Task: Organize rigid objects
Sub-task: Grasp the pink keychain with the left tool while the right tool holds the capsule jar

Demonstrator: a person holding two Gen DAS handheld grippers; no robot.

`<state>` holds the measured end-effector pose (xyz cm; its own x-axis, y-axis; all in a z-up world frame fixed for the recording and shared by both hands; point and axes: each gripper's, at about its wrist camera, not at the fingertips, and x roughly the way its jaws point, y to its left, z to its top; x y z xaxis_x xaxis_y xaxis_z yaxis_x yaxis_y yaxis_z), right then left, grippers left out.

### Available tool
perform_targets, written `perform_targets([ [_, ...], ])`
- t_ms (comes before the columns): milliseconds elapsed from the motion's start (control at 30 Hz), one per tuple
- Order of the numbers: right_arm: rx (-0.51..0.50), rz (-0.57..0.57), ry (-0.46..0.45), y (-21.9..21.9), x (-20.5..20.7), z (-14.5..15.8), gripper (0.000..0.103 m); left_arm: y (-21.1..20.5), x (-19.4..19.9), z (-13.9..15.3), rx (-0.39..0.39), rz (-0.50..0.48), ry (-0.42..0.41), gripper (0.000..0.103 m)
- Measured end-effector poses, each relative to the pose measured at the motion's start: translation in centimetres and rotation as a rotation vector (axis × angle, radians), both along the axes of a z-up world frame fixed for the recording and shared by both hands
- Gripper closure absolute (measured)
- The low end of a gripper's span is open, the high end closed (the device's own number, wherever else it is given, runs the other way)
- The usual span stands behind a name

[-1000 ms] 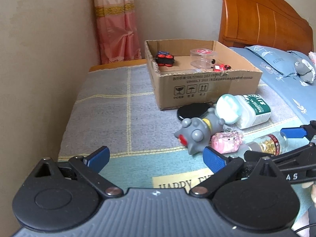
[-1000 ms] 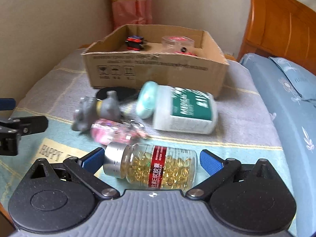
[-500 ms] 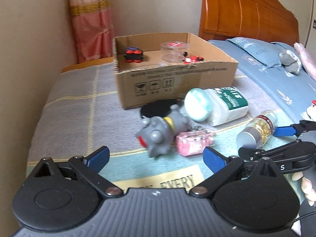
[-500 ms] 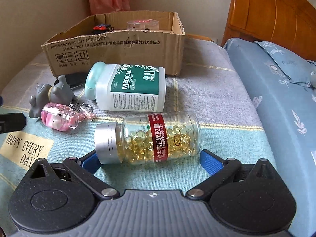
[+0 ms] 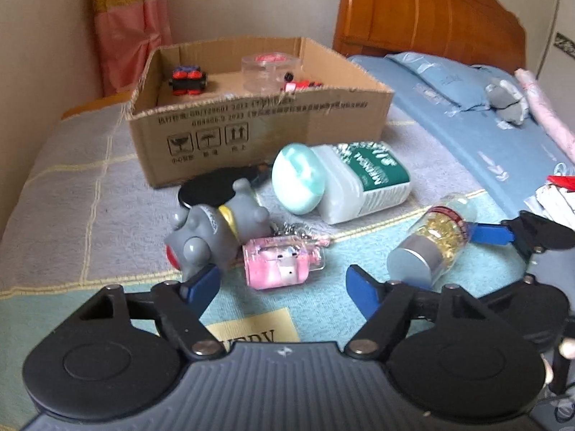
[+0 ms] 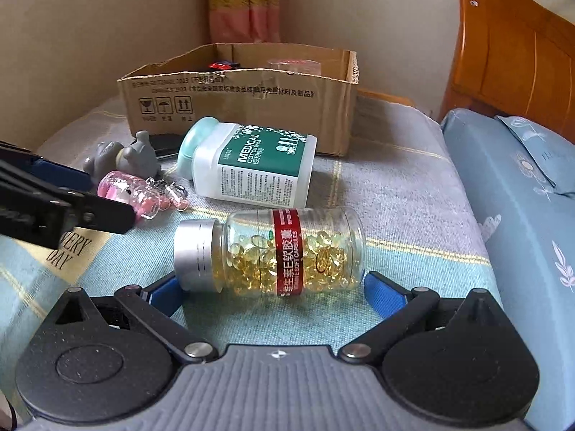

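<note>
Both grippers spread wide: right gripper (image 6: 269,287) straddles the capsule bottle (image 6: 276,251), possibly not touching. Left gripper (image 5: 284,283) hangs near the pink keychain (image 5: 280,262), holding nothing.

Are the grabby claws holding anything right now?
No. The right gripper is open around the capsule bottle, not squeezing it. The left gripper is open too.

Golden capsules glow inside the clear bottle (image 6: 287,251) with its red band and silver cap. Beside it, a white bottle (image 6: 251,165), green label, mint lid; grey toy (image 5: 215,233), pink keychain (image 5: 280,262), brown box (image 5: 258,122).
</note>
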<state>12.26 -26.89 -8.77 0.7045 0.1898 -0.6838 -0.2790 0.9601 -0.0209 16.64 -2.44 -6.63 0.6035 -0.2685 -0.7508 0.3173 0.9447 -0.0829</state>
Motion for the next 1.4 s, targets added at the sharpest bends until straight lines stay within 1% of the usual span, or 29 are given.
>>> perform_targets([
  [100, 0.002, 0.008, -0.011, -0.1, -0.2, 0.0, 0.000, -0.6, 0.4, -0.4, 0.018, 0.015, 0.001, 0.027],
  [200, 0.005, 0.012, -0.019, -0.1, -0.3, -0.1, 0.000, -1.1, 0.6, -0.3, 0.043, 0.032, -0.017, 0.031],
  [267, 0.006, 0.011, -0.022, -0.2, -0.5, -0.1, 0.000, -1.5, 0.7, -0.4, 0.074, 0.046, -0.025, 0.039],
  [300, 0.007, 0.011, -0.024, -0.2, -0.5, -0.1, 0.000, -1.7, 0.8, -0.5, 0.082, 0.059, -0.020, 0.041],
  [333, 0.008, 0.011, -0.027, -0.3, -0.6, -0.1, 0.000, -1.8, 0.8, -0.5, 0.088, 0.075, -0.013, 0.046],
  [367, 0.009, 0.011, -0.029, -0.3, -0.6, -0.1, 0.000, -1.9, 0.7, -0.5, 0.091, 0.080, -0.012, 0.047],
  [433, 0.009, 0.010, -0.031, -0.3, -0.7, -0.1, 0.000, -2.0, 0.6, -0.4, 0.076, 0.080, 0.007, 0.054],
  [467, 0.009, 0.009, -0.031, -0.3, -0.7, -0.1, 0.000, -2.0, 0.7, -0.3, 0.066, 0.084, 0.020, 0.053],
  [567, 0.009, 0.007, -0.031, -0.2, -0.7, -0.1, 0.000, -2.1, 1.0, -0.5, 0.064, 0.092, 0.016, 0.053],
  [700, 0.008, 0.003, -0.031, -0.2, -0.7, -0.1, 0.000, -2.1, 1.9, -1.1, 0.042, 0.108, 0.032, 0.053],
  [867, 0.006, -0.003, -0.029, -0.2, -0.7, -0.1, 0.000, -1.6, 2.1, -1.1, 0.028, 0.080, 0.023, 0.053],
  [1067, 0.005, -0.013, -0.028, -0.1, -0.8, -0.1, 0.000, 0.0, 0.7, -1.1, 0.059, 0.021, 0.026, 0.053],
  [1267, 0.002, -0.023, -0.021, 0.0, -1.0, -0.1, 0.000, 2.6, -1.8, -0.8, 0.098, -0.031, 0.037, 0.053],
  [1333, 0.001, -0.027, -0.019, 0.0, -1.1, -0.1, 0.000, 3.4, -2.6, -0.8, 0.101, -0.061, 0.044, 0.053],
  [1400, 0.001, -0.030, -0.018, 0.1, -1.2, 0.0, 0.000, 4.1, -3.3, -0.8, 0.100, -0.066, 0.040, 0.053],
])
